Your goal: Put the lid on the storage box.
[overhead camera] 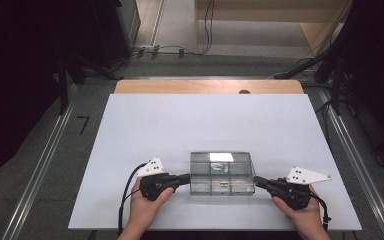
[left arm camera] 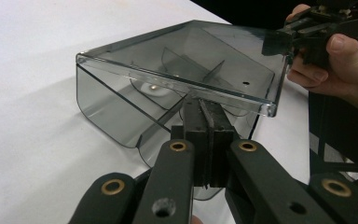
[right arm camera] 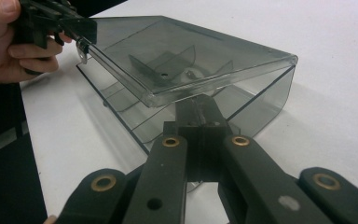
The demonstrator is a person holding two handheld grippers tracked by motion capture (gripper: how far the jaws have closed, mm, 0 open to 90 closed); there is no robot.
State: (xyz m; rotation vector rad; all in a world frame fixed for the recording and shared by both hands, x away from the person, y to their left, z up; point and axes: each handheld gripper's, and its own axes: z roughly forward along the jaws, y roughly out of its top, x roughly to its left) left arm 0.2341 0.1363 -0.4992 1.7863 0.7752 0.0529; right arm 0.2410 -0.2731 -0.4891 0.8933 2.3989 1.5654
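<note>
We have a smoky transparent compartment box (overhead camera: 222, 173) sitting near the front edge of the white table (overhead camera: 145, 120), between the two hands. The left claw (overhead camera: 186, 177) touches the box's left end and the right claw (overhead camera: 256, 181) its right end. In each gripper view the jaws stand pressed together with no gap between the pads, tips just under the overhanging lid edge; neither claw has the box clamped, as far as we can see. The lid (left arm camera: 186, 56) lies flat on the body. Handling judgement: rigid thin-walled plastic, probably light and nearly empty, with smooth glossy faces that should slip under a shut claw tip. It looks likely to skate across the table if pushed from one end alone, so bracing both ends seems right. Best purchase appears to be the projecting lid lip (right arm camera: 214, 79) at either end, or a pinch on a side wall once the jaws open. Thin walls and dividers (left arm camera: 200, 77) could crack under a hard squeeze. Unresolved: whether the tips actually bear on the wall or lip is masked by the jaws. A small pale item (overhead camera: 218, 165) in one rear compartment is too blurred to identify. Any hinge or latch is not discernible.
</note>
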